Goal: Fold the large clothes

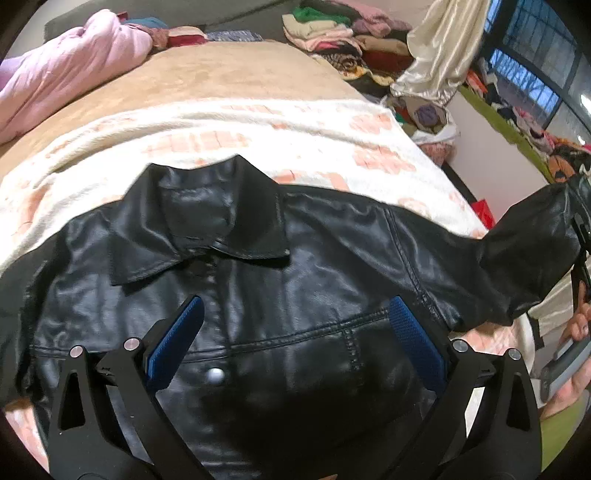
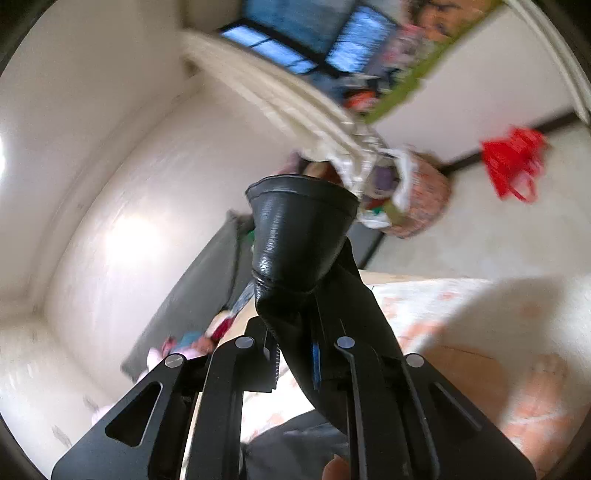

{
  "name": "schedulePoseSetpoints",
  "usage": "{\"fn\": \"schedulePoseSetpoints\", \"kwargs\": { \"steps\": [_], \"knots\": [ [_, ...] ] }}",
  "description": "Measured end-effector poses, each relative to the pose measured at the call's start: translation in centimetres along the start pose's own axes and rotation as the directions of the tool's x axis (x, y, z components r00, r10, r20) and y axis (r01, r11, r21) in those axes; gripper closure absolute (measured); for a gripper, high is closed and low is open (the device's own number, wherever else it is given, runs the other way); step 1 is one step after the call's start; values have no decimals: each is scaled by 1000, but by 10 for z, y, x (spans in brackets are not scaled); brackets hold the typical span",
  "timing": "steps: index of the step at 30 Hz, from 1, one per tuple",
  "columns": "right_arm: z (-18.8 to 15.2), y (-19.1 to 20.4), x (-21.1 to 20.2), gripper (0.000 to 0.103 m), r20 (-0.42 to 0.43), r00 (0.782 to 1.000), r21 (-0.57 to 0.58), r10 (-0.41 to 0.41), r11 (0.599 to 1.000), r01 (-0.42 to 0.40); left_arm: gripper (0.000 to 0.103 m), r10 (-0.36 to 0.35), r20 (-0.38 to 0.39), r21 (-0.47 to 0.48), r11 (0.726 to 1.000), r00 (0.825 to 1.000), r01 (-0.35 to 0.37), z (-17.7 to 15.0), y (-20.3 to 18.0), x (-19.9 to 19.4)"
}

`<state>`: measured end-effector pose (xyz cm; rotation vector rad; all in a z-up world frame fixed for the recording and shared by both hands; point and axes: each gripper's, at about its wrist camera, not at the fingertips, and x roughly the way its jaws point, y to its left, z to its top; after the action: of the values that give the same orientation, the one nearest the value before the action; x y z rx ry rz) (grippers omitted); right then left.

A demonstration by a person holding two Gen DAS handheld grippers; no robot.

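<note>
A black leather jacket [image 1: 280,280] lies front up on a white and peach blanket [image 1: 258,140], collar toward the far side. My left gripper [image 1: 295,325] is open just above the jacket's chest, its blue pads [image 1: 177,339] spread wide and holding nothing. The jacket's right sleeve [image 1: 532,251] is lifted off the bed at the right edge. In the right wrist view my right gripper [image 2: 295,332] is shut on that sleeve, and the sleeve cuff [image 2: 299,232] sticks up past the fingers.
A pink quilt [image 1: 66,66] lies at the far left of the bed. Piles of folded clothes [image 1: 343,33] sit beyond the bed. A cream curtain [image 1: 439,48], a basket of clothes [image 2: 413,199] and a red bag [image 2: 513,162] stand near the wall.
</note>
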<state>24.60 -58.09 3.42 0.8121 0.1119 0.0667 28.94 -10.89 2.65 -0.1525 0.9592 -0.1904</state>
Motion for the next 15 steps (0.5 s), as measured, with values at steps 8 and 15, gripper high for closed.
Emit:
{"fn": "schedulePoseSetpoints", "kwargs": {
  "steps": [8, 15],
  "knots": [
    [-28, 92, 2, 93, -111, 965, -199, 239, 946, -257, 9, -21, 62, -72, 997, 998, 25, 4, 38, -40],
    [-72, 178, -15, 93, -244, 865, -296, 439, 815, -498, 9, -62, 125, -158, 984, 990, 81, 4, 75, -80]
  ]
}}
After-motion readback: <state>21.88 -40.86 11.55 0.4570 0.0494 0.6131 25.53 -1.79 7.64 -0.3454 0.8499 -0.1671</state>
